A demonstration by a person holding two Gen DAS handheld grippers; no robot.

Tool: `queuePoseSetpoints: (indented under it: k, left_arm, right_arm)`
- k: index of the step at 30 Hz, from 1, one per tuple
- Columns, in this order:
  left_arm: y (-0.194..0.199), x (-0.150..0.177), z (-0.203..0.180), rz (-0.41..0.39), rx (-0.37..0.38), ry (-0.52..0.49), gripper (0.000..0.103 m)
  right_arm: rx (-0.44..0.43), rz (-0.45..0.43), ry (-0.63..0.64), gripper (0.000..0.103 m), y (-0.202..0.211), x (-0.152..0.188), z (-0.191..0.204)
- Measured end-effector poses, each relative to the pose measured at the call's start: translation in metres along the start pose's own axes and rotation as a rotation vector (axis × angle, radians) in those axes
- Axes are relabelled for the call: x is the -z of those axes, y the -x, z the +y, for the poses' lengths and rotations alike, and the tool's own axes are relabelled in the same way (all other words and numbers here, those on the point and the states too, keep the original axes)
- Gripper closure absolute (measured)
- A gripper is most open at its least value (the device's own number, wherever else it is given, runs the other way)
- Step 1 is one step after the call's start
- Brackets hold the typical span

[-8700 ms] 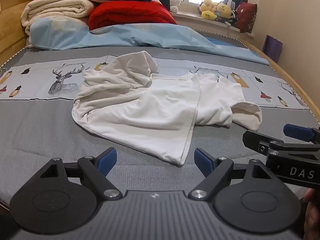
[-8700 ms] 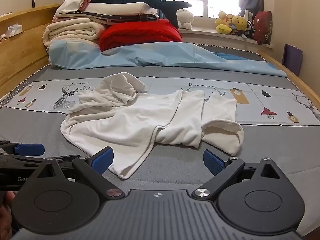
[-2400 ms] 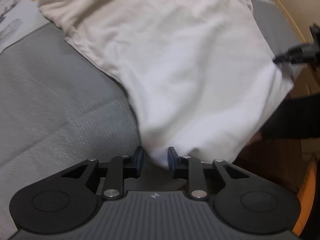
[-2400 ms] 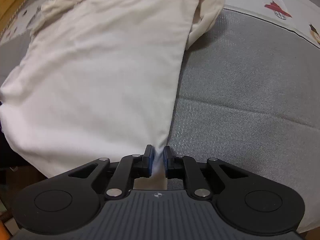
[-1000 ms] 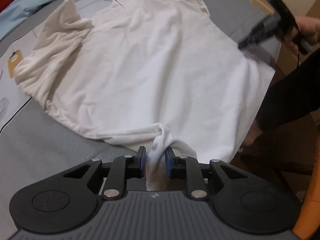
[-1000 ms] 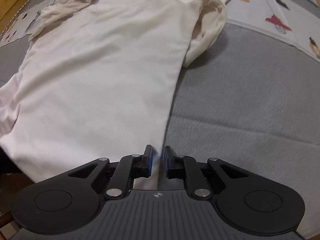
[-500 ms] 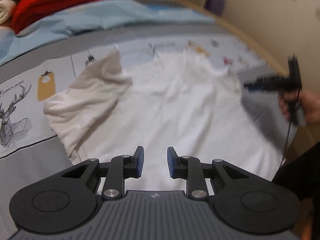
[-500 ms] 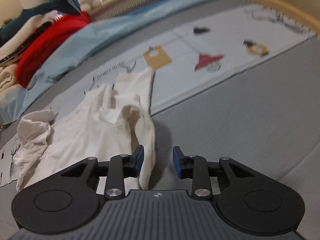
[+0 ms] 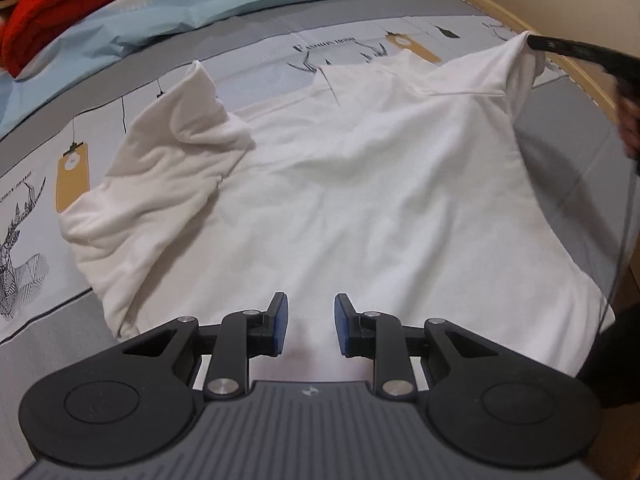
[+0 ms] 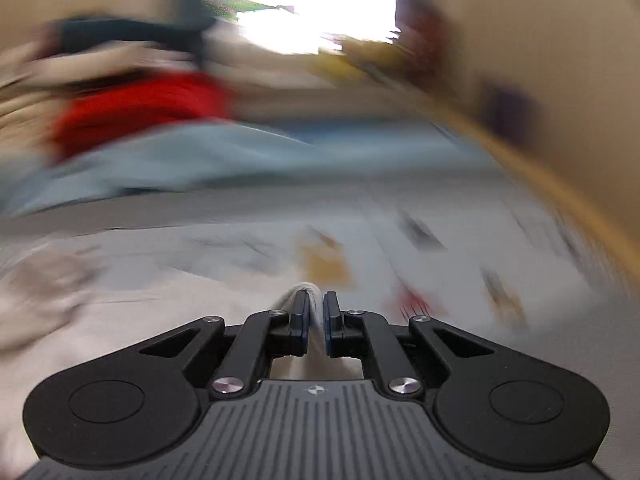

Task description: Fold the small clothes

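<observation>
A white T-shirt (image 9: 360,180) lies spread on the grey bed, collar at the far end. Its left sleeve (image 9: 172,152) is bunched and folded over. My left gripper (image 9: 307,308) hovers open over the shirt's lower middle with nothing between its blue pads. My right gripper (image 9: 534,43) comes in from the right; its jaws are closing on the tip of the right sleeve (image 9: 516,60), which it holds lifted and stretched outward. The right wrist view is heavily blurred, but a strip of white cloth (image 10: 310,292) shows pinched between the right gripper (image 10: 316,304) pads.
The printed band (image 9: 60,168) with deer and tag drawings crosses the grey bedsheet (image 9: 40,360). A light blue quilt (image 9: 180,12) and a red blanket (image 9: 44,16) lie beyond. The wooden bed edge (image 9: 572,68) curves along the right, where a person's hand (image 9: 630,120) holds the right gripper.
My left gripper let go of the shirt's hem and moved forward over the shirt. My right gripper left the hem, rose, and shut on the right sleeve, lifting it.
</observation>
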State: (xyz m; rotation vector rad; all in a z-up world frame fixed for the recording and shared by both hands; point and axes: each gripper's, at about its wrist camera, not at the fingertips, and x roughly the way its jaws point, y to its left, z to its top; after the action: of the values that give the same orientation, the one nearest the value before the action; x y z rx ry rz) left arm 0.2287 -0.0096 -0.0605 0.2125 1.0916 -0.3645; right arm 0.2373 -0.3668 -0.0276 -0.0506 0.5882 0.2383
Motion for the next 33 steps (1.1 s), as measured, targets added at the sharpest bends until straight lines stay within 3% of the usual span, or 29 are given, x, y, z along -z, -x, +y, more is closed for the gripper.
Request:
queuePoseSetpoints:
  k: [1,3,5,7,9,11,13,17,22,26,28,29,33]
  left_arm:
    - [-0.001,-0.004,0.0,0.001,-0.003,0.005,0.075]
    - [-0.004,-0.01,-0.002,0.001,-0.007,0.013,0.075]
    - [-0.006,-0.015,-0.006,0.001,-0.01,0.019,0.075]
    - [-0.007,-0.02,-0.009,-0.005,-0.011,0.024,0.075]
    - [-0.007,-0.024,-0.013,-0.014,-0.01,0.027,0.072]
    - [-0.007,-0.029,-0.016,-0.025,-0.011,0.026,0.068]
    - [-0.007,-0.032,-0.019,-0.033,-0.015,0.03,0.068]
    - [-0.011,-0.035,-0.018,-0.029,-0.026,0.048,0.068]
    - [-0.015,-0.034,-0.012,-0.019,-0.041,0.072,0.068]
    - [-0.019,-0.034,-0.007,-0.007,-0.051,0.084,0.068]
    - [-0.02,-0.035,-0.007,-0.005,-0.057,0.083,0.068]
    - [-0.021,-0.036,-0.007,-0.006,-0.055,0.086,0.068]
    - [-0.021,-0.039,-0.009,-0.012,-0.056,0.084,0.068]
  right_arm:
    - [-0.081,0.077,-0.002,0.096,-0.002,0.008,0.0]
    - [-0.106,0.197,-0.025,0.095,-0.011,0.024,-0.007]
    - [-0.137,0.244,-0.092,0.09,-0.011,0.033,-0.027]
    - [-0.159,0.178,-0.237,0.088,0.001,0.031,-0.059]
    - [-0.14,0.074,-0.428,0.07,0.013,0.028,-0.095]
    - [-0.094,-0.018,-0.61,0.06,0.015,0.032,-0.129]
    - [-0.034,-0.013,-0.683,0.06,0.001,0.041,-0.145]
    - [0.01,0.109,-0.666,0.061,-0.054,0.056,-0.147]
    - [-0.036,0.241,-0.639,0.061,-0.109,0.066,-0.139]
    - [-0.053,0.266,-0.551,0.062,-0.13,0.059,-0.123]
    - [-0.07,0.27,-0.525,0.076,-0.138,0.056,-0.119]
    - [-0.081,0.273,-0.519,0.094,-0.141,0.054,-0.118]
    - [-0.078,0.231,-0.507,0.099,-0.139,0.041,-0.12]
